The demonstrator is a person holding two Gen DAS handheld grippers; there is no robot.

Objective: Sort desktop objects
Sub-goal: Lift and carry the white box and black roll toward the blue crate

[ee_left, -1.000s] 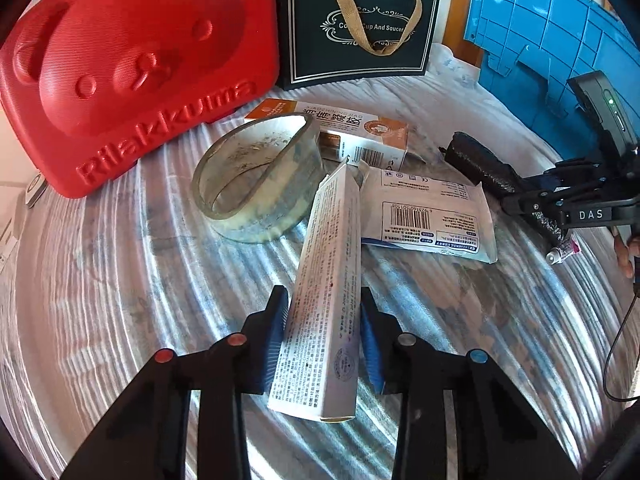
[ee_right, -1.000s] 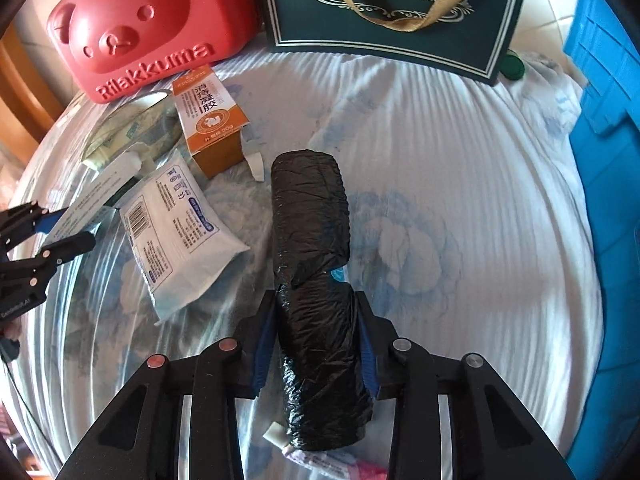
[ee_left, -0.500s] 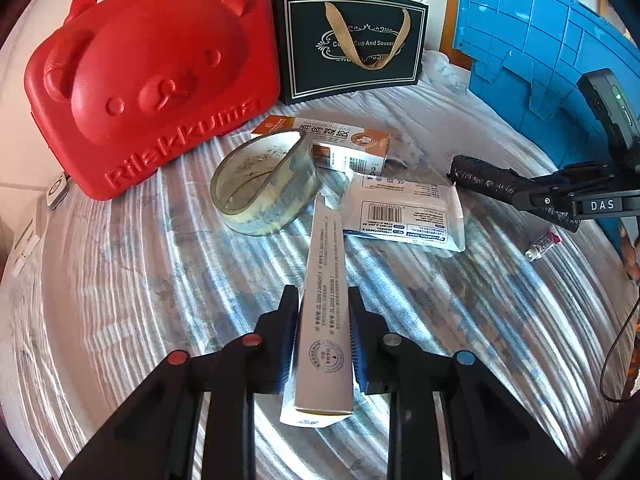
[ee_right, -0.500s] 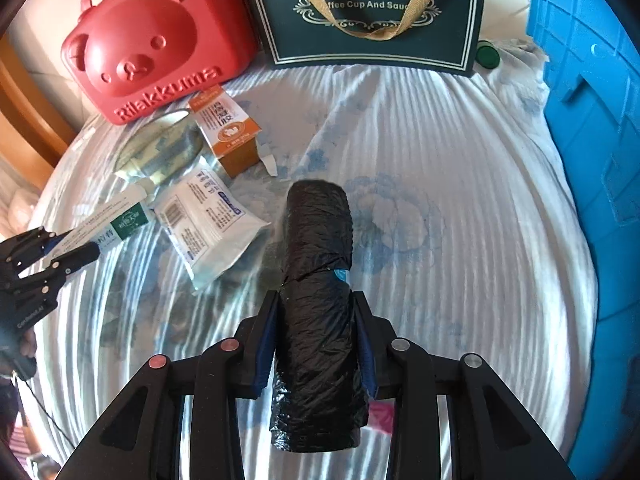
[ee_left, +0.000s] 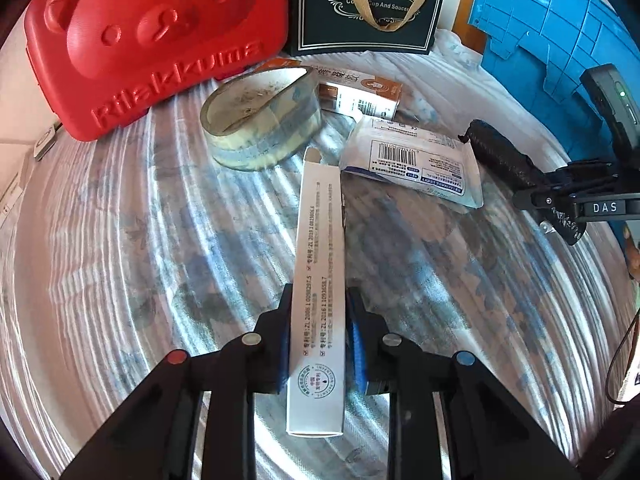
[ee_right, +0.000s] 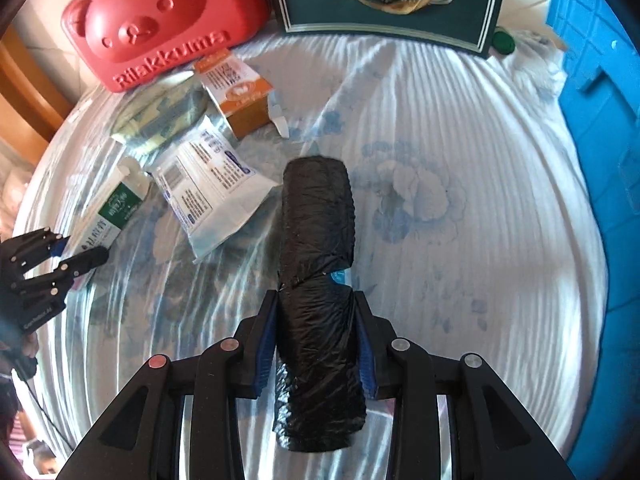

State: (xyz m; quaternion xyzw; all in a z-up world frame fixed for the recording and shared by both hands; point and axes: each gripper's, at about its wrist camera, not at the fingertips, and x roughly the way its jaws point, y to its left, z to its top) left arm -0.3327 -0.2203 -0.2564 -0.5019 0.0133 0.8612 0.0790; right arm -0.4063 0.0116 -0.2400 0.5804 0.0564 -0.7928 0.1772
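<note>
My left gripper (ee_left: 319, 336) is shut on a long white toothpaste box (ee_left: 320, 280), its blue pads pressing both long sides; the box points away toward the tape roll. My right gripper (ee_right: 316, 340) is shut on a black roll of plastic bags (ee_right: 316, 264), lifted off the cloth. The right wrist view also shows the left gripper (ee_right: 76, 254) at the left edge with the same box (ee_right: 110, 216). In the left wrist view the black roll (ee_left: 500, 152) and the right gripper (ee_left: 560, 204) sit at the right.
A wide tape roll (ee_left: 260, 120), an orange-and-white carton (ee_left: 360, 92) and a white sachet pack (ee_left: 416, 160) lie on the patterned cloth. Behind stand a red bear case (ee_left: 152, 28) and a dark gift bag (ee_left: 368, 8). A blue crate (ee_left: 560, 28) is at the right.
The left jaws closed onto the toothpaste box, which turned on edge between the pads. Both grippers shifted a little with their loads; the right still holds the black roll.
</note>
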